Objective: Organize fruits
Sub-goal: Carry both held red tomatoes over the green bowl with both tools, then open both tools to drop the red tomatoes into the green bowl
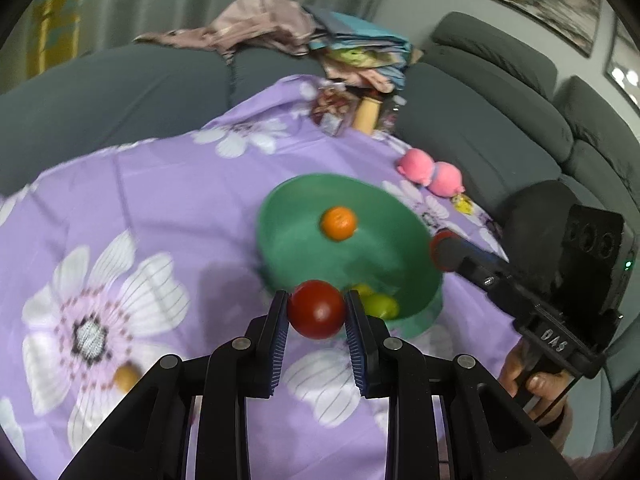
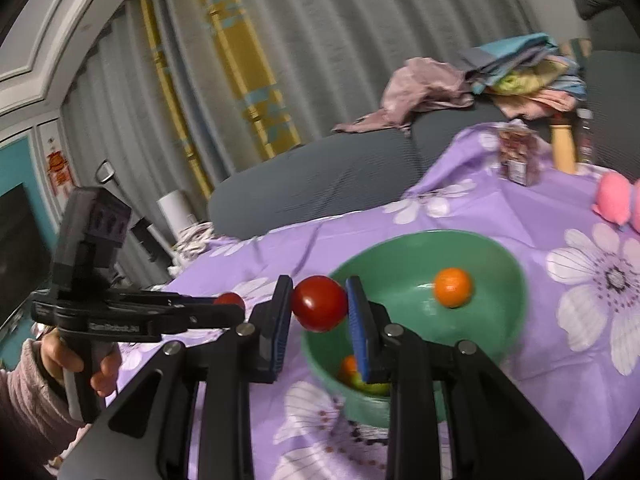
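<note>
Both grippers, left [image 1: 317,309] and right [image 2: 319,304], each clench 1 tomato [image 1: 317,309] beside the green bowl [image 1: 280,216], staged for dropping in.

Camera setup: two wrist fisheye views, each looking forward along its own tool fingers.

Left wrist view faces down and across the worktop [image 1: 160,208] toward the sofa, close above the green bowl [image 1: 304,208]. Right wrist view faces the curtains, also close to the green bowl [image 2: 500,272]. Both share the bowl, the floral cloth and the clothes pile.
</note>
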`<state>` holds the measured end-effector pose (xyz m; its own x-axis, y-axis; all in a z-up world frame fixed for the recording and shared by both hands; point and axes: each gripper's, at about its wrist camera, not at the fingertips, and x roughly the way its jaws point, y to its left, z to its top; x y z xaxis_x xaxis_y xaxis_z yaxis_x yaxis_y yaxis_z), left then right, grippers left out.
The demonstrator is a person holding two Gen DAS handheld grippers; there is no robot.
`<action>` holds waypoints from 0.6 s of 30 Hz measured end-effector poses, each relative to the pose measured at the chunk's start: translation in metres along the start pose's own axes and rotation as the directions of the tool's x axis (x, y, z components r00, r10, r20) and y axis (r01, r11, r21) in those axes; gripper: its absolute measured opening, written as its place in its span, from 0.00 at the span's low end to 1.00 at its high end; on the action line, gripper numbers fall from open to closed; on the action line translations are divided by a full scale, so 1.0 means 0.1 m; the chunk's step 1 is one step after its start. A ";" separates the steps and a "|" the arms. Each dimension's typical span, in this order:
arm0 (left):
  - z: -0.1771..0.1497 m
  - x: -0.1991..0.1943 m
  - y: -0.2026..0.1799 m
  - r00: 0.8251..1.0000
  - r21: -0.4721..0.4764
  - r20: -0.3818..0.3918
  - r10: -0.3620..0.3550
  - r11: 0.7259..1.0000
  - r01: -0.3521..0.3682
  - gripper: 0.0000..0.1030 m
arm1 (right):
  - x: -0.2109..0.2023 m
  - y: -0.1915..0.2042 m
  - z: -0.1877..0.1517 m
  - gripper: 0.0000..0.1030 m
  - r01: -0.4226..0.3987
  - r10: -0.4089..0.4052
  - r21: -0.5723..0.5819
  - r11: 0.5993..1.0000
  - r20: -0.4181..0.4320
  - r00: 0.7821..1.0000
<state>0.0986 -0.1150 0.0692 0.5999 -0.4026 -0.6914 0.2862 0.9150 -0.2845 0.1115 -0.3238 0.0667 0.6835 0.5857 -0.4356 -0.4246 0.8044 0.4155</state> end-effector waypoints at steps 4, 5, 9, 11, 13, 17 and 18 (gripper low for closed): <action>0.15 0.20 -0.16 0.999 0.042 -0.020 -0.025 0.999 0.026 0.27 | 0.01 -0.11 -0.03 0.27 0.049 -0.049 0.032 0.998 0.003 0.999; 0.17 0.25 -0.19 0.999 0.052 -0.028 -0.028 0.998 0.029 0.27 | 0.02 -0.13 -0.03 0.27 0.063 -0.064 0.034 0.997 0.001 0.998; 0.27 0.45 -0.33 0.998 0.085 -0.056 -0.037 0.995 0.041 0.27 | 0.09 -0.20 -0.05 0.27 0.126 -0.125 0.027 0.992 -0.018 0.992; 0.29 0.54 -0.36 0.997 0.093 -0.072 -0.031 0.995 0.038 0.27 | 0.09 -0.24 -0.07 0.27 0.147 -0.146 0.025 0.989 -0.022 0.989; 0.27 0.63 -0.37 0.995 0.094 -0.094 -0.024 0.995 0.033 0.27 | 0.10 -0.27 -0.08 0.27 0.167 -0.167 0.023 0.986 -0.030 0.986; 0.23 0.76 -0.39 0.991 0.104 -0.132 -0.013 0.994 0.027 0.27 | 0.15 -0.32 -0.10 0.27 0.200 -0.199 0.016 0.980 -0.050 0.979; 0.23 0.79 -0.39 0.990 0.105 -0.140 -0.011 0.994 0.026 0.27 | 0.15 -0.33 -0.10 0.27 0.201 -0.200 0.014 0.980 -0.053 0.978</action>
<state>0.1519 -0.1835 0.0407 0.4859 -0.4053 -0.7744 0.3785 0.8962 -0.2316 0.1298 -0.3403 0.0381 0.7221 0.4176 -0.5515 -0.2706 0.9042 0.3303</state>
